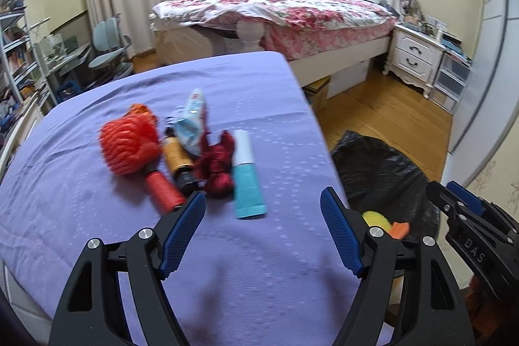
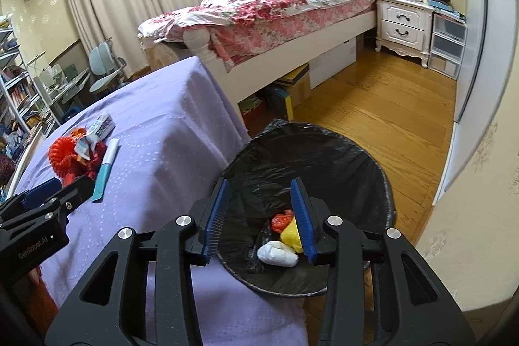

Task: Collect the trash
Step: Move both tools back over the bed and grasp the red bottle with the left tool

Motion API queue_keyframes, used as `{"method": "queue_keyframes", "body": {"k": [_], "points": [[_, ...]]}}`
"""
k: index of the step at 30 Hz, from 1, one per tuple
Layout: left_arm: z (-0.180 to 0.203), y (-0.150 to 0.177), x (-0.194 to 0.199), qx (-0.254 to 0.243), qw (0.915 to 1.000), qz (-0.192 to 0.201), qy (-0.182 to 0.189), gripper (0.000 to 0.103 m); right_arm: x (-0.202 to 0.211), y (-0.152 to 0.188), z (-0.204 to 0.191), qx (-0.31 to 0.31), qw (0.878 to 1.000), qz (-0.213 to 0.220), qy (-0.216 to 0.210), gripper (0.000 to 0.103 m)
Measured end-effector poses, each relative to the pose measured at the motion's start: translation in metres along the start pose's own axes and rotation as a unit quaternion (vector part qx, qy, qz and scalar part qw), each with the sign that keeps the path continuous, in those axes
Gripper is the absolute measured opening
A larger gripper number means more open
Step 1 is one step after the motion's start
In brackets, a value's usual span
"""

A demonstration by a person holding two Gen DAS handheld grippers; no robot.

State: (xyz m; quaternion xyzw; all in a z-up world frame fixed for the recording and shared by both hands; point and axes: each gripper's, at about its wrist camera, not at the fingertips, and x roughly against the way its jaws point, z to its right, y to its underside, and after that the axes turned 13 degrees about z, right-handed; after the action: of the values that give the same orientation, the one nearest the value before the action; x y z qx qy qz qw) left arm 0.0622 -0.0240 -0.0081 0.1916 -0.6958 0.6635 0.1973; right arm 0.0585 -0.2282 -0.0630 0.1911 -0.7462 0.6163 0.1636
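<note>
A pile lies on the purple-covered table [image 1: 97,232]: a red hairbrush [image 1: 133,145], an amber bottle [image 1: 176,156], a crumpled red wrapper [image 1: 217,164], a teal-and-white tube [image 1: 246,177] and a torn white packet [image 1: 193,122]. My left gripper [image 1: 262,213] is open and empty, just short of the pile. My right gripper [image 2: 259,216] is open and empty above the black-lined trash bin [image 2: 324,158], which holds red, yellow and white scraps [image 2: 282,242]. The pile also shows in the right wrist view [image 2: 81,154], and the left gripper's side shows there [image 2: 42,206].
The bin [image 1: 382,171] stands on the wood floor at the table's right edge. A bed with a floral quilt [image 1: 292,12] and a white nightstand [image 1: 415,57] stand beyond. A desk chair [image 1: 110,47] and bookshelves [image 1: 16,54] are at the left.
</note>
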Motion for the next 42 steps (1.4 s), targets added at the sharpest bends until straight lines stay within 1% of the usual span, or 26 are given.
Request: {"method": "queue_keyframes", "body": {"k": [4,10,14,23,26,30,33,34,35,36,37,38,39,41,42], "points": [[-0.022,0.003,-0.003,0.014,0.9994,-0.004,-0.031,0.074,-0.003,0.002,-0.015,0.009,1.0,-0.006,-0.017,0.042],[-0.054,0.009,-0.017,0.056,0.9962,-0.034,-0.058,0.074,-0.008,0.006,-0.036,0.023,0.999,-0.016,-0.038,0.043],[-0.066,0.009,-0.026,0.076,0.9939,-0.049,-0.063,0.074,-0.01,0.007,-0.047,0.03,0.998,-0.019,-0.049,0.043],[-0.089,0.021,-0.027,0.104,0.9886,-0.079,-0.076,0.074,-0.012,0.007,-0.056,0.031,0.997,-0.022,-0.064,0.044],[-0.09,0.023,-0.022,0.103,0.9881,-0.077,-0.084,0.074,-0.013,0.008,-0.056,0.029,0.997,-0.024,-0.068,0.044],[-0.084,0.018,-0.027,0.089,0.99,-0.069,-0.085,0.074,-0.015,0.008,-0.054,0.025,0.997,-0.026,-0.07,0.044],[-0.084,0.014,-0.033,0.087,0.9908,-0.064,-0.082,0.074,-0.016,0.009,-0.054,0.023,0.997,-0.028,-0.071,0.044],[-0.085,0.012,-0.035,0.088,0.991,-0.062,-0.08,0.068,-0.016,0.01,-0.054,0.023,0.997,-0.028,-0.071,0.044],[-0.085,0.011,-0.037,0.087,0.9913,-0.063,-0.076,0.06,-0.016,0.01,-0.054,0.023,0.997,-0.028,-0.071,0.044],[-0.085,0.011,-0.039,0.085,0.9916,-0.065,-0.073,0.056,-0.016,0.01,-0.054,0.022,0.997,-0.03,-0.072,0.044],[-0.086,0.011,-0.041,0.083,0.9917,-0.068,-0.07,0.048,-0.016,0.011,-0.054,0.021,0.997,-0.03,-0.072,0.044],[-0.086,0.012,-0.044,0.082,0.9916,-0.073,-0.068,0.045,-0.016,0.011,-0.054,0.022,0.997,-0.03,-0.072,0.044],[-0.085,0.012,-0.042,0.079,0.9921,-0.07,-0.068,0.042,-0.016,0.011,-0.055,0.023,0.997,-0.03,-0.073,0.044],[-0.083,0.013,-0.041,0.068,0.9935,-0.067,-0.061,0.031,-0.016,0.012,-0.056,0.024,0.997,-0.03,-0.074,0.044],[-0.082,0.014,-0.04,0.063,0.9939,-0.066,-0.062,0.029,-0.016,0.012,-0.057,0.025,0.996,-0.03,-0.075,0.044]]}}
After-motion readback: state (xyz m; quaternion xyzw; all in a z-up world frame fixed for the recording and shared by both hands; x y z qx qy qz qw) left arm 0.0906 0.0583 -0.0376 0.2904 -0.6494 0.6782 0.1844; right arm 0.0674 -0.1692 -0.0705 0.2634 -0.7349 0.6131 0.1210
